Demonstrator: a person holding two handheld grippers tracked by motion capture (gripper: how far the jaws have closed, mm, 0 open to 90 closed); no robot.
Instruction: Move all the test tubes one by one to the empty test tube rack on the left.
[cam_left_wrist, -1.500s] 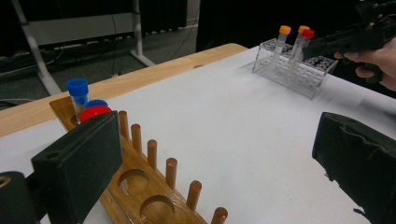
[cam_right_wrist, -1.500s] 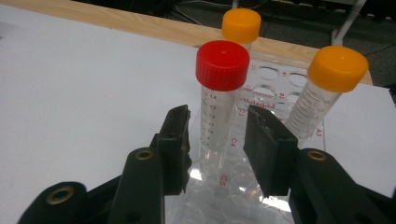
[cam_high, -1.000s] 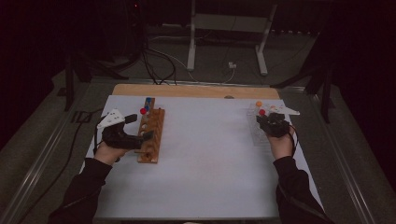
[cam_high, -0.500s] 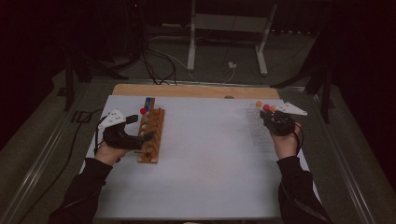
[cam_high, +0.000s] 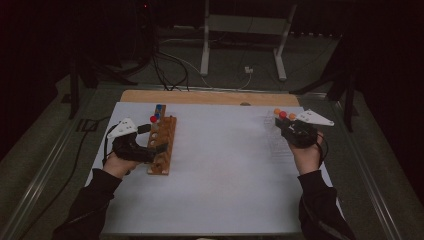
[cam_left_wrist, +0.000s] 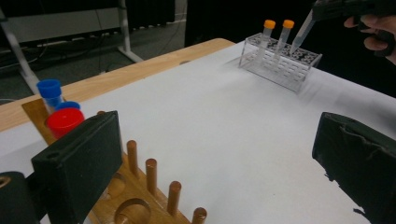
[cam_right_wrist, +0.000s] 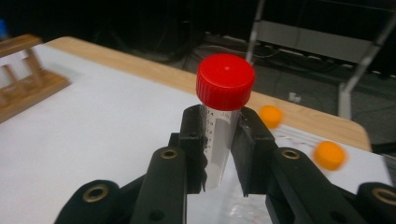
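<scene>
My right gripper is shut on a clear tube with a red cap, held upright. In the left gripper view the tube's pointed tip hangs just above a clear plastic rack that holds two orange-capped tubes. In the high view the right gripper is at the table's far right. My left gripper rests beside a wooden rack at the left. Its jaws stand wide open, one lying against the rack's pegs. A red-capped tube and blue-capped tubes stand in that rack.
A white sheet covers the table between the two racks, with a wooden strip along the far edge. Beyond the table stand a metal frame and cables on the floor.
The right gripper has risen and shifted a little, carrying the red-capped tube up from the clear rack. The left gripper and wooden rack have stayed put.
</scene>
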